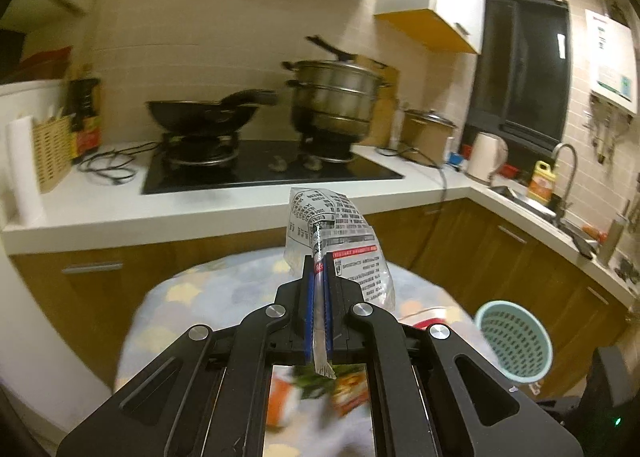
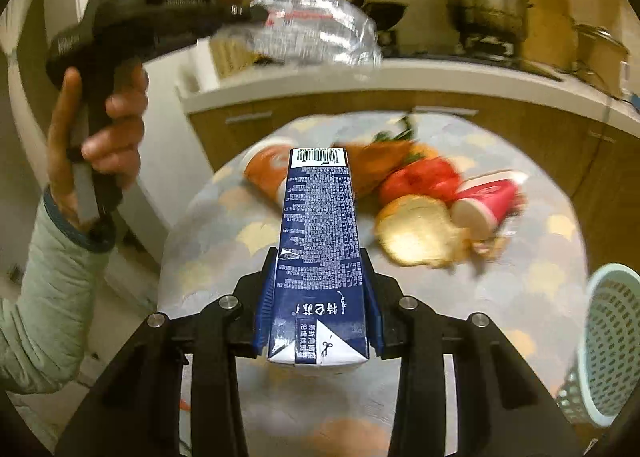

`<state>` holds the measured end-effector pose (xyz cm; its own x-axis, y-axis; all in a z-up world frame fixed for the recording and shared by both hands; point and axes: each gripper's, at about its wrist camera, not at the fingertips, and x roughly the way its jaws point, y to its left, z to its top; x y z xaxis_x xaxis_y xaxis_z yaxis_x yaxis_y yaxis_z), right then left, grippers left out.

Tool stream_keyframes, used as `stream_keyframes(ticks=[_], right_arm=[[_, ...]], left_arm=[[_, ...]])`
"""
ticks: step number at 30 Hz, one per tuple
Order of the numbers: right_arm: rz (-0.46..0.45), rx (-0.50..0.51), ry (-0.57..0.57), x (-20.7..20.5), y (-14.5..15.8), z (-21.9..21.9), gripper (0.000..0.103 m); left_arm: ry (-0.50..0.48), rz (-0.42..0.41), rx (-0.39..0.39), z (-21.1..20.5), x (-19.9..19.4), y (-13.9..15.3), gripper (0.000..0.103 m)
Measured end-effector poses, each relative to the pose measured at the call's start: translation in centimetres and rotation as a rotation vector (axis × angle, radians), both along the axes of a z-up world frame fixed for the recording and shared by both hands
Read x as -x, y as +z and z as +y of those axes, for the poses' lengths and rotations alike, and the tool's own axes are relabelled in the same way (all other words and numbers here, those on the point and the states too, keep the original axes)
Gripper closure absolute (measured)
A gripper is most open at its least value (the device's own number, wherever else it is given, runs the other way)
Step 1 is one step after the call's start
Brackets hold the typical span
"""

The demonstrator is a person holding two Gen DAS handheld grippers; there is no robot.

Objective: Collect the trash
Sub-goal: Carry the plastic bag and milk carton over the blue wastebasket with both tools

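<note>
The left claw (image 1: 319, 257) is clenched on a crinkled clear plastic wrapper (image 1: 334, 233) printed with black text and a red stripe — its pads pinch the wrapper's flat seam, and the rest fans out past the tips toward 12 o'clock. The right wrist view shows this same claw at about 10 o'clock, held aloft in a hand (image 2: 100, 137) with a pale green sleeve (image 2: 48, 285) below it, the wrapper blurred above the round tabletop (image 2: 224, 241).

The right claw (image 2: 320, 269) is grasping a dark blue milk carton (image 2: 320, 233); both pads press its side faces, the barcode end pointing away toward 12 o'clock and the folded white-cornered end nearest the camera. The carton looks lifted clear of the patterned cloth.

Beyond the carton, between 12 and 2 o'clock, more rubbish lies on the tabletop — an orange paper cup (image 2: 266, 169) on its side, an orange packet (image 2: 380, 165), something red (image 2: 424, 177), a red paper cup (image 2: 486, 201) tipped over, and a piece of bread (image 2: 416, 231) just beside it.

A pale teal perforated basket (image 2: 604, 341) stands off the tabletop's edge at 4 o'clock. Further back, the kitchen counter (image 1: 224, 209) carries a hob with a black wok (image 1: 204, 113) and a stacked steel steamer pot (image 1: 336, 97).
</note>
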<state>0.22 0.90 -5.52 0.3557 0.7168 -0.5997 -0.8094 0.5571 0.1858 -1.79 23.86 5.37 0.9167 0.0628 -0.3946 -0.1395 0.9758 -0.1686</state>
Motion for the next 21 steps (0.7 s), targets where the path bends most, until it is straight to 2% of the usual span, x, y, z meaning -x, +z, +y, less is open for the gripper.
stream_keyframes(ticks=[3, 6, 12, 17, 21], right_arm=[[-0.019, -0.028, -0.063, -0.6, 0.8, -2.7, 0.069], [-0.059, -0.038, -0.171, -1.7, 1.6, -6.2, 0.069], [-0.060, -0.044, -0.371, -4.5, 1.5, -13.1, 0.069], [-0.035, -0.005, -0.570, -7.0, -0.6, -19.4, 0.069], [0.050, 0.068, -0.746, -10.1, -4.0, -23.6, 0.069]], left_arm=[[-0.047, 0.007, -0.001, -2.5, -1.3, 0.0, 0.101], [-0.090, 0.020, 0.010, -4.6, -2.6, -0.3, 0.101], [-0.207, 0.059, 0.023, -10.4, -6.5, -1.4, 0.101], [-0.291, 0.110, 0.025, -15.8, -9.5, -3.4, 0.101], [-0.379, 0.177, 0.015, -21.5, -12.6, -6.2, 0.101]])
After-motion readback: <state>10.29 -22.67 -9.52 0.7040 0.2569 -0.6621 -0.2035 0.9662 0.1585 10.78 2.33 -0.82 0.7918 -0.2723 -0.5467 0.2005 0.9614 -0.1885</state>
